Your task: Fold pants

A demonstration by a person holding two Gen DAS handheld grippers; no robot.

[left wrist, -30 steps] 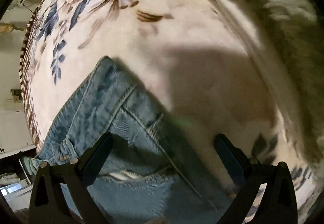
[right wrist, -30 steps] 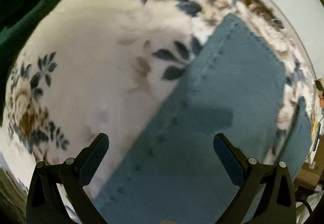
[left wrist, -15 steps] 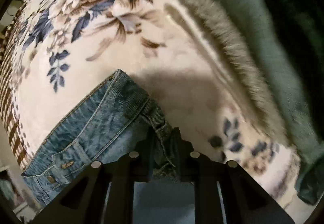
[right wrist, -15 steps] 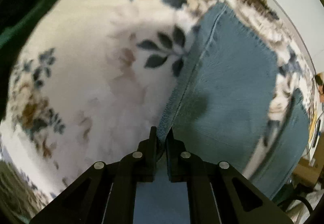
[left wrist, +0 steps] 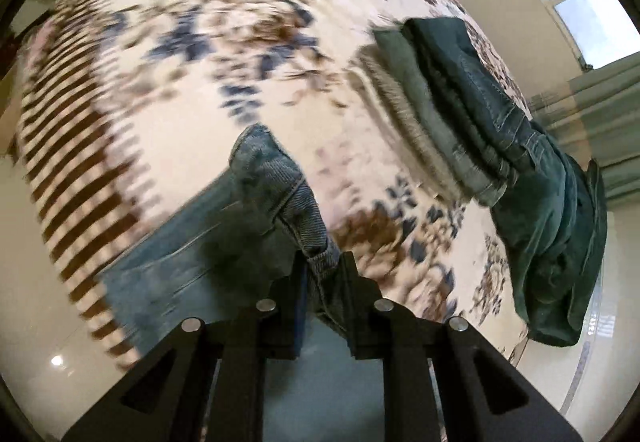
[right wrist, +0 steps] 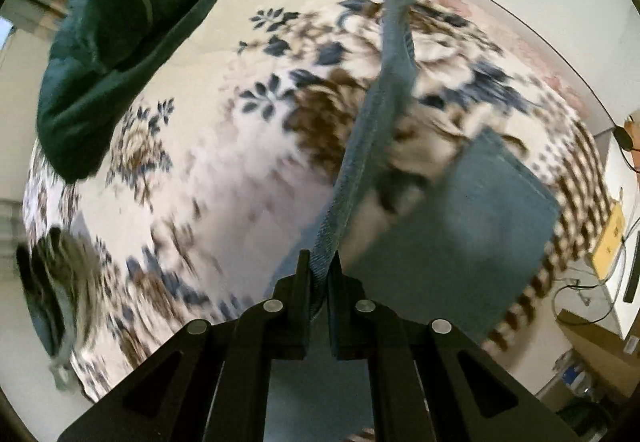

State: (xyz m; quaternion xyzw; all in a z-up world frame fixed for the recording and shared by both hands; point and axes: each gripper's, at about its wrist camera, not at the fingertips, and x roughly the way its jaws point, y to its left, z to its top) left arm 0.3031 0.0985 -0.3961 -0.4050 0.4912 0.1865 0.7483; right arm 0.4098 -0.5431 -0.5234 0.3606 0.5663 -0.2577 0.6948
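Both claws — left (left wrist: 323,274), right (right wrist: 319,274) — apparently pinch jeans (left wrist: 276,178).

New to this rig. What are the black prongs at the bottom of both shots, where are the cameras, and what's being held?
No robot arm: a person holds a two-finger gripper in each hand, with a fisheye camera on each looking along the fingers. The prongs are those fingers. The left gripper is shut on the waistband end of the light blue jeans; the right gripper is shut on a leg edge. Both lift the denim above a floral blanket. A dark green garment pile lies at one side.
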